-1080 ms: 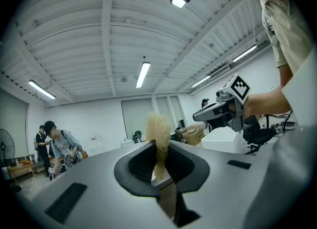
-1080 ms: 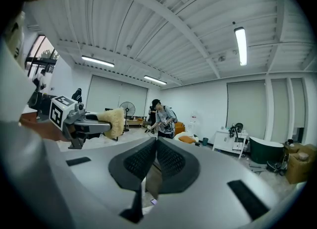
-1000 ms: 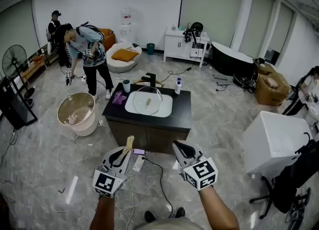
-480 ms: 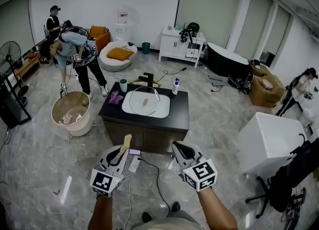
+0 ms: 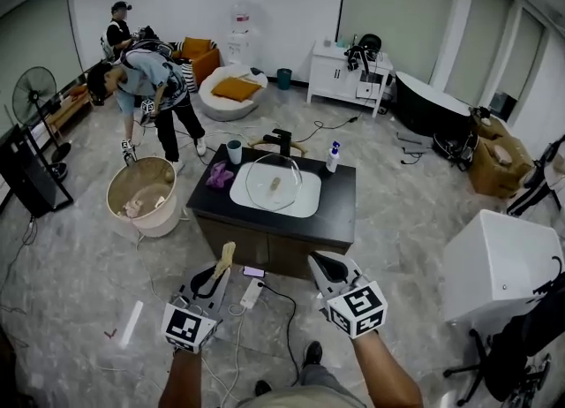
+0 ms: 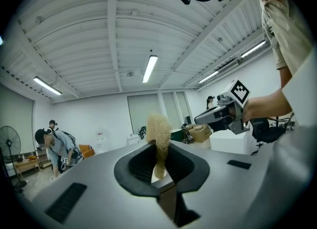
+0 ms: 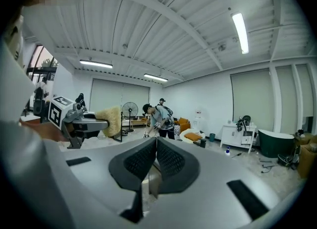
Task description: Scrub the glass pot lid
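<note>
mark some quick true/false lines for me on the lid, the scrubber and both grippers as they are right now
1. The left gripper is shut on a tan scrub pad. True.
2. The right gripper holds the glass pot lid. False: its jaws are together with nothing between them, and the lid is at the sink.
3. The glass pot lid lies over the white sink set in the dark counter. True.
4. The scrub pad is pressed against the lid. False: it is held in the air, short of the counter.
5. The purple cloth lies to the right of the sink. False: it lies to the sink's left.
</note>
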`<state>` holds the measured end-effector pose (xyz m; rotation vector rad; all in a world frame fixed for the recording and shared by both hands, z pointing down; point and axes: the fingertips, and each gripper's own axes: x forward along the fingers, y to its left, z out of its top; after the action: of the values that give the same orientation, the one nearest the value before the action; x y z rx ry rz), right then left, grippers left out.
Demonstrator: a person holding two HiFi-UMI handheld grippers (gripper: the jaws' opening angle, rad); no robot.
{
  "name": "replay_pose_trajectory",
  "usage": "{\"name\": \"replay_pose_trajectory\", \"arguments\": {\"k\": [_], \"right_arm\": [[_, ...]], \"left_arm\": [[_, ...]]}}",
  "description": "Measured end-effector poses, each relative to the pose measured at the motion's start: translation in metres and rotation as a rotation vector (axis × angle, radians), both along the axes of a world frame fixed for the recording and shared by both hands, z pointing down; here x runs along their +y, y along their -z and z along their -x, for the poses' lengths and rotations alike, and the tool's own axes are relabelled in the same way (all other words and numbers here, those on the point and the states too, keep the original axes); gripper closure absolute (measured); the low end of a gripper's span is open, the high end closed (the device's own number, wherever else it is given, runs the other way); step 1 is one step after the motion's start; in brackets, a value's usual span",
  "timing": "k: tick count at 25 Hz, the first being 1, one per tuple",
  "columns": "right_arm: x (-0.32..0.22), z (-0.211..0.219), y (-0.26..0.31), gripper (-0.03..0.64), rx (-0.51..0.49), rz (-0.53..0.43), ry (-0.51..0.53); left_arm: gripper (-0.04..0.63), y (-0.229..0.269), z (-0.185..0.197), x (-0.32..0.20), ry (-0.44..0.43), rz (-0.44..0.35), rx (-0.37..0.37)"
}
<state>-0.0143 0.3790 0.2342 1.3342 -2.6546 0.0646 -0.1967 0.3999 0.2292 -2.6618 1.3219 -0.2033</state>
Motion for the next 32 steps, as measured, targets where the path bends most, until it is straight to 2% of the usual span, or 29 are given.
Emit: {"name": "replay_pose_trajectory", "arguments": {"k": [5,9,12,16,21,25,29,32], "right_arm": [[-0.057,-0.018,-0.009,0.592,-0.021,0.021,0.072],[-0.100,-0.033,-0.018,0.592,-0.031,0.040,0.123],[-0.127,-0.042,-0.022,0.592,-0.041,0.046,0.160],[-0.158,-0.055,-0.026,0.592,-0.057,0.052,0.196],[-0.184,-0.074,-0.022,0.592,-0.077,0.054,0.220],[-0.201,-0.088,-0.023,0.592,-0.090,0.048,0.224],[-0.213,-0.103,-0.027,0.592,-0.101,0.056,0.217],[-0.221,-0.109,-0.031,0.592,-0.106,0.062,0.204]], "left_arm": [[0.555,0.006,-0.025,-0.046,0.063,0.003,-0.017],[0.555,-0.001,-0.044,-0.077,0.115,0.036,-0.023],[0.555,0.000,-0.056,-0.098,0.154,0.021,-0.029],[0.555,-0.010,-0.069,-0.120,0.197,0.038,-0.036],[0.555,-0.012,-0.090,-0.143,0.219,0.066,-0.069],[0.555,-0.008,-0.107,-0.162,0.218,0.045,-0.067],[0.555,-0.012,-0.123,-0.173,0.210,0.075,-0.090],[0.555,-0.012,-0.128,-0.185,0.197,0.054,-0.086]]}}
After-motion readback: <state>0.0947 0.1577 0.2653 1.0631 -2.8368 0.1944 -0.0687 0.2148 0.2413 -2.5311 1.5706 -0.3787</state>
